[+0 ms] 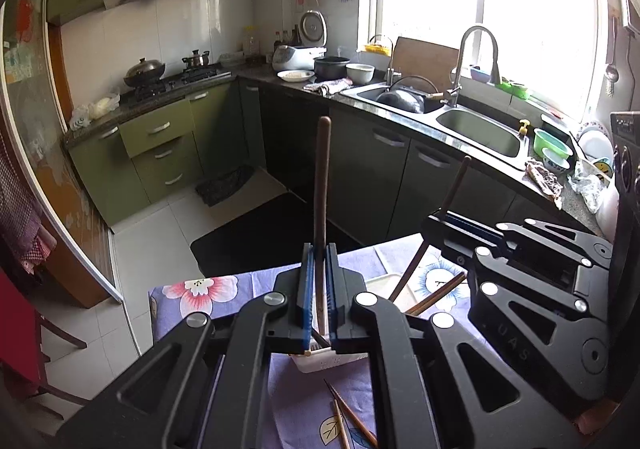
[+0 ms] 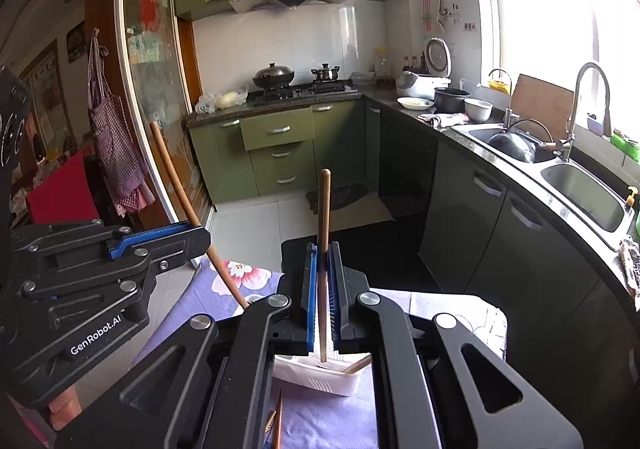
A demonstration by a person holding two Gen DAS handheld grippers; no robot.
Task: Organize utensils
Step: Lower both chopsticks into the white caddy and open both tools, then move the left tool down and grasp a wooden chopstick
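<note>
My left gripper [image 1: 319, 249] is shut on a brown chopstick [image 1: 322, 185] that stands upright, its lower end in a white slotted holder [image 1: 326, 363]. My right gripper [image 2: 323, 249] is shut on another brown chopstick [image 2: 323, 233], also upright, its tip in the same white holder [image 2: 320, 377]. Each gripper shows in the other's view: the right one [image 1: 434, 223] with its chopstick [image 1: 454, 187], the left one [image 2: 202, 235] with its chopstick [image 2: 180, 193]. A loose chopstick [image 1: 438, 295] leans in the holder. More chopsticks [image 1: 348, 415] lie on the cloth.
The table carries a purple floral cloth [image 1: 200, 293]. Beyond its far edge is the tiled floor with a black mat [image 1: 256, 233]. Dark cabinets and a double sink [image 1: 480, 133] run along the right. A red chair [image 1: 16, 329] stands at the left.
</note>
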